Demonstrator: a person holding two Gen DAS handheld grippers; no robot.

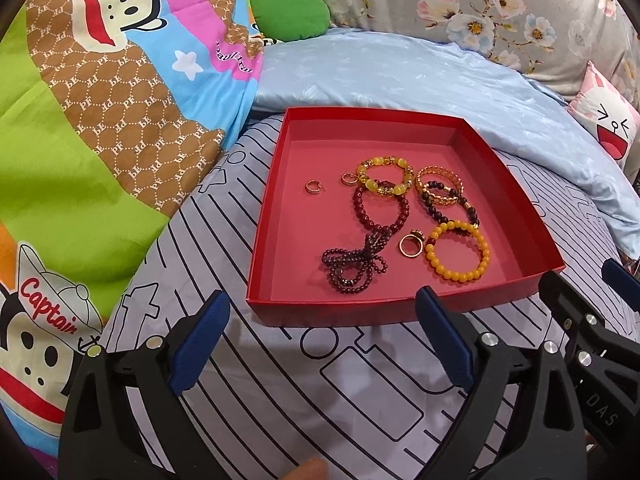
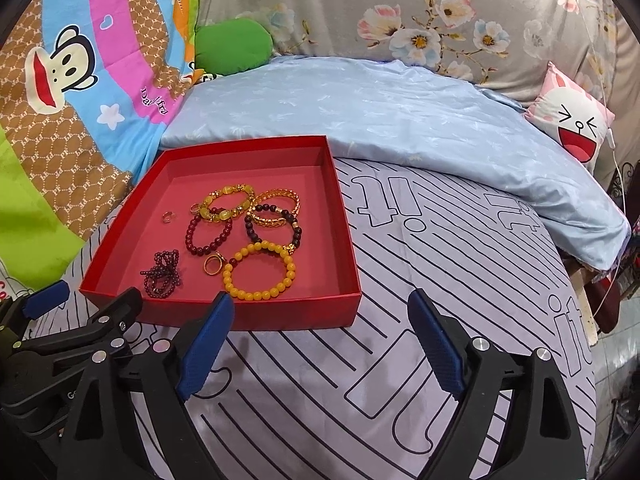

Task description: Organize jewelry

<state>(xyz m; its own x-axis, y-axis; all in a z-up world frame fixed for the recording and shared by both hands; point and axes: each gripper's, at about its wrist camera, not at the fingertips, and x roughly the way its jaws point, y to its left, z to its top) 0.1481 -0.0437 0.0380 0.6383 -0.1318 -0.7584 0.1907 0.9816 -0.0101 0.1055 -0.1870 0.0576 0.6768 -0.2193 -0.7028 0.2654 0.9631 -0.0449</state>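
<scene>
A shallow red box (image 1: 280,208) (image 2: 344,248) lies on the striped bed sheet and holds the jewelry. Inside are an orange bead bracelet (image 1: 458,251) (image 2: 260,271), a gold ring (image 1: 410,245) (image 2: 212,265), a dark red bead bracelet (image 1: 380,208) (image 2: 210,232), a bunched dark bead strand (image 1: 352,266) (image 2: 162,272), a yellow stone bracelet (image 1: 385,175) (image 2: 228,204), a gold chain bracelet (image 1: 438,185) (image 2: 276,208) and two small ear cuffs (image 1: 313,187) (image 2: 168,216). My left gripper (image 1: 322,340) (image 2: 86,300) is open in front of the box's near wall, with nothing between its fingers. My right gripper (image 2: 320,344) is open beside it, empty.
A cartoon monkey quilt (image 1: 100,120) rises on the left. A folded light blue blanket (image 2: 400,120) lies behind the box, with a green cushion (image 2: 232,44) and a pink cartoon pillow (image 2: 572,128). A floral cover (image 2: 400,12) backs the bed. The bed's right edge (image 2: 588,300) drops away.
</scene>
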